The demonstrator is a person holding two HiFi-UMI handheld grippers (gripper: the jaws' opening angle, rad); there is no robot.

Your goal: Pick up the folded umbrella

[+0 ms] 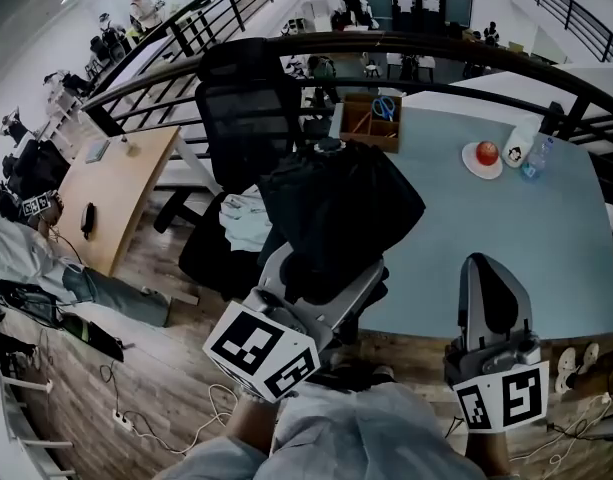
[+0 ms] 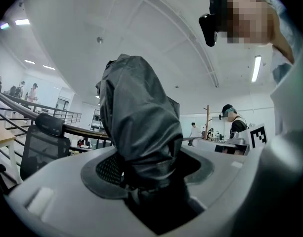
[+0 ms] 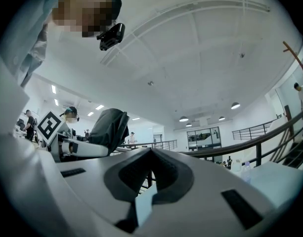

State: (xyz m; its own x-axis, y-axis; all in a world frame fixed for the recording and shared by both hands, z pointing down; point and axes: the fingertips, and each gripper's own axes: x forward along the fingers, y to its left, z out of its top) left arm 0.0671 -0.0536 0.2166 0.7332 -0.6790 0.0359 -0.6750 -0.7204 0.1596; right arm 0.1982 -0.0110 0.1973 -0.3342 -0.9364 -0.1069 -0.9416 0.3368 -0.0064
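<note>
Umbrella (image 1: 341, 208) off the table, held aloft in the left gripper (image 1: 326, 286). The left gripper view shows that gripper's jaws clamped round the lower, bunched end of the black bundle, and the rest stands up beyond the fingertips, tilted a little. The canopy cloth sits loose and puffed, not strapped tight.

Right gripper (image 1: 491, 278): jaws drawn together with nothing between them, hanging beside the left gripper over the near edge of the table (image 1: 546, 258). The umbrella lies off to its left.

Handling, as a judgement: probably light. Slick, soft cloth lies over a stiff folded core, so a grip on cloth alone would likely slide or let the bundle droop. The firm middle or the handle end looks the better hold. The handle itself is not visible in any view. The present grip seems to reach the core, though that cannot be confirmed.

Containers: a wooden box (image 1: 371, 133) stands ahead of the left gripper, past the umbrella. It holds blue-handled scissors (image 1: 384, 106) and some thin items too small to name. A plate (image 1: 469, 164) lies ahead of the right gripper, well apart from it, carrying a red fruit (image 1: 487, 152). A clear bottle (image 1: 535, 158) is just beside it.
</note>
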